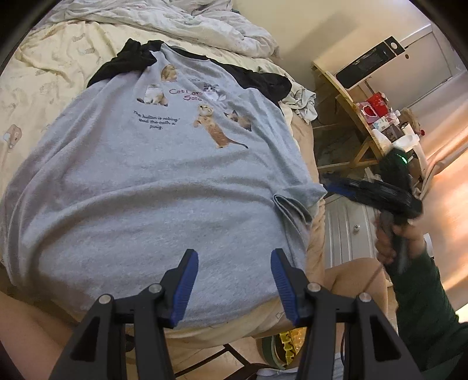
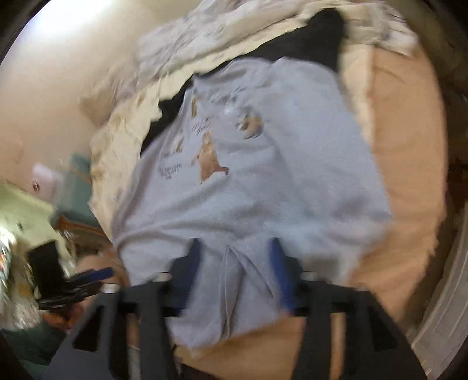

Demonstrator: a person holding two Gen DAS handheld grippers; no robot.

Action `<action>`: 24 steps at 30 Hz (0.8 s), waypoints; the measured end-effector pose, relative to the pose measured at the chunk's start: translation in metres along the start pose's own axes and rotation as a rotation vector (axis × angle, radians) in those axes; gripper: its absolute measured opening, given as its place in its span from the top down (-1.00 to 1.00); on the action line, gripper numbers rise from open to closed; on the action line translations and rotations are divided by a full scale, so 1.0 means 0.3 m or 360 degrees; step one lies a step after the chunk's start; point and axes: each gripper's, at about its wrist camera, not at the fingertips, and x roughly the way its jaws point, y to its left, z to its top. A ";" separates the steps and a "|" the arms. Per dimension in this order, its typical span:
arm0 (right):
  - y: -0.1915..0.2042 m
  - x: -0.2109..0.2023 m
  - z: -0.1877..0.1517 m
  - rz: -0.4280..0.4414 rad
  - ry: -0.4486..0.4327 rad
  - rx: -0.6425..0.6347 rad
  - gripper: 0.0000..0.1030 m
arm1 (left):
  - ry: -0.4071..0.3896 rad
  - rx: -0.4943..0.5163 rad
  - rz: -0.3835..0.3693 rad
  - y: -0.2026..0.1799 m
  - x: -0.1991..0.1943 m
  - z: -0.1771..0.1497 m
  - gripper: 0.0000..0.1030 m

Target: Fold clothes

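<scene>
One grey T-shirt (image 1: 152, 187) spread flat, print side up, on one bed (image 1: 38, 96), hem near the bed's front edge, neck toward the far side. Black sleeves (image 1: 117, 67) bunched at both shoulders. One small fold of fabric (image 1: 292, 207) turned up at the shirt's right hem corner. Five cat pictures counted on the chest. Pinkish script among them reading roughly "Cat Love", with a second word below too unclear to read; beneath that, three lines of dark small print, not legible with any confidence. One rumpled pale duvet (image 1: 175, 26) piled beyond the shirt. One wooden shelf unit (image 1: 351, 117) off to the right, cluttered with small items; one black-fronted appliance (image 1: 371, 61) on top.

Two grippers. Left gripper (image 1: 234, 285) poised just above the hem, blue pads apart about halfway, nothing between them. Right gripper (image 2: 235, 271), blurred in its own view, jaws spread wide over the folded hem corner, pads not pressing on cloth. Same gripper seen from the left wrist out past the bed's right edge, gripped by one hand (image 1: 392, 242) in a dark green sleeve (image 1: 424, 307).
</scene>
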 end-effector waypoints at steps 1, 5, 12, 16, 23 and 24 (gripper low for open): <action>-0.033 -0.016 -0.026 0.0048 -0.0011 0.0095 -0.28 | -0.0001 0.0002 -0.0008 -0.002 0.003 0.003 -0.02; -0.198 0.016 -0.158 0.0291 -0.0021 0.0520 -0.21 | -0.0010 0.0007 -0.0027 -0.015 0.011 0.017 -0.02; -0.278 0.144 -0.205 0.0494 -0.0121 0.0839 -0.12 | -0.0002 0.0047 -0.0024 -0.044 0.001 0.019 -0.02; -0.269 0.222 -0.197 0.0398 -0.0086 0.0910 -0.05 | -0.0025 0.0035 -0.0020 -0.038 -0.022 0.013 -0.07; -0.224 0.202 -0.175 0.0163 -0.0189 0.0749 0.90 | -0.0033 -0.0010 -0.0014 -0.013 -0.025 -0.008 -0.14; -0.219 0.192 -0.172 0.0147 -0.0202 0.0732 0.90 | -0.0030 -0.0014 -0.0016 -0.011 -0.023 -0.011 -0.14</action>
